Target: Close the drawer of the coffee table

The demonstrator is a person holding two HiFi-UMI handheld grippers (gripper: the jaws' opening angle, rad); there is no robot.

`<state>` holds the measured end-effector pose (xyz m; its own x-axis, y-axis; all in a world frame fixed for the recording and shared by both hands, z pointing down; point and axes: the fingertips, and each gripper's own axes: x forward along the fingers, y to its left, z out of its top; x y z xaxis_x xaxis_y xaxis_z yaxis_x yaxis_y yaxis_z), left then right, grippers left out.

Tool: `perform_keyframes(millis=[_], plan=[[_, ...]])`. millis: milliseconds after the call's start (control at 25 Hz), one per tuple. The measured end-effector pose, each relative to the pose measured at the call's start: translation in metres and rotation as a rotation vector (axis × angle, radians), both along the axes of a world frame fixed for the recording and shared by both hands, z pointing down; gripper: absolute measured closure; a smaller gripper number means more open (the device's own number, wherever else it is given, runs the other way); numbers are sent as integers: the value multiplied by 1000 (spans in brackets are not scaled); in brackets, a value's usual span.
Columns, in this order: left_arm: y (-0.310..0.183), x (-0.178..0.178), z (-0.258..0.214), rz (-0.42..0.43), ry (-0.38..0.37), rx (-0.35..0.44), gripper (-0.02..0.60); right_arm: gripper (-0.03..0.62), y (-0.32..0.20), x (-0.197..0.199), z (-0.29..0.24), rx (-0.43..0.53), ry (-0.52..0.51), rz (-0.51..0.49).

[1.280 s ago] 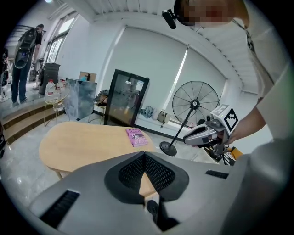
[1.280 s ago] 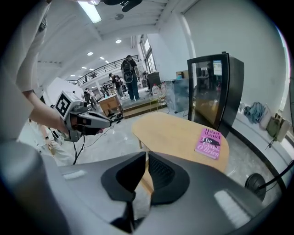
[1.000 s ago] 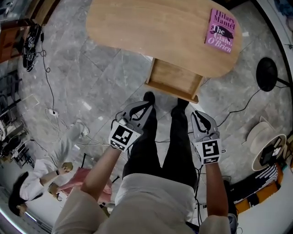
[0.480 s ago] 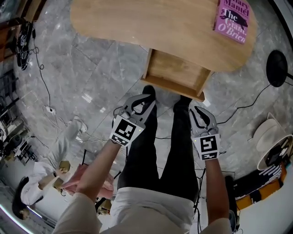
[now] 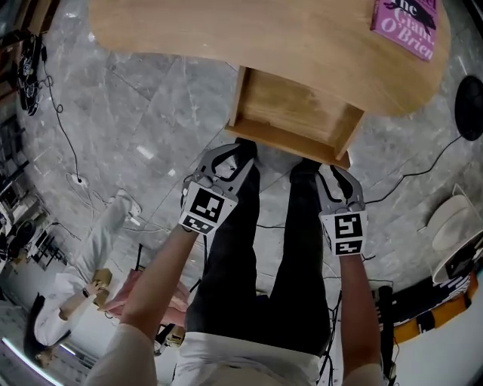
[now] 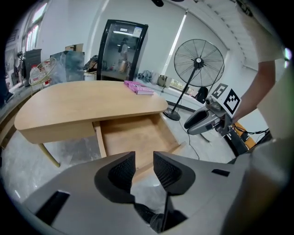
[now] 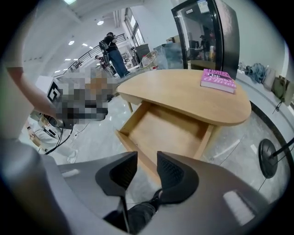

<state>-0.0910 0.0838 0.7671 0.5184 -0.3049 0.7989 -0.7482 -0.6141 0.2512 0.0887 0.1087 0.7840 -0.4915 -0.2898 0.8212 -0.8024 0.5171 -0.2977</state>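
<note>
One drawer (image 5: 294, 113) sticks out open under the one table (image 5: 226, 30), which has one pink book (image 5: 407, 22) on top. The two tools, left gripper (image 5: 229, 157) and right gripper (image 5: 334, 175), hang near the drawer front. Their jaws have just opened a little, with nothing between them.

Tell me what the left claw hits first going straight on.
Probably the open drawer, its front board or inside; depth is unclear. The left claw has just been opening its jaws, nothing between them.
</note>
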Motion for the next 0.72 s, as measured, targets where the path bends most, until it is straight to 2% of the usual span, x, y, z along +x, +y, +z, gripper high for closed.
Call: perform_keyframes(millis=[200,560,720], plan=[[3,-15,32,-2,-73,-9,405,419,6,4,32,-19,31,25],[10,-32,89,10,-198,-38,300,288,15,18,80,-15,177,19],[12,-37,110,27,-246,-59,281,278,23,23,100,-20,241,7]])
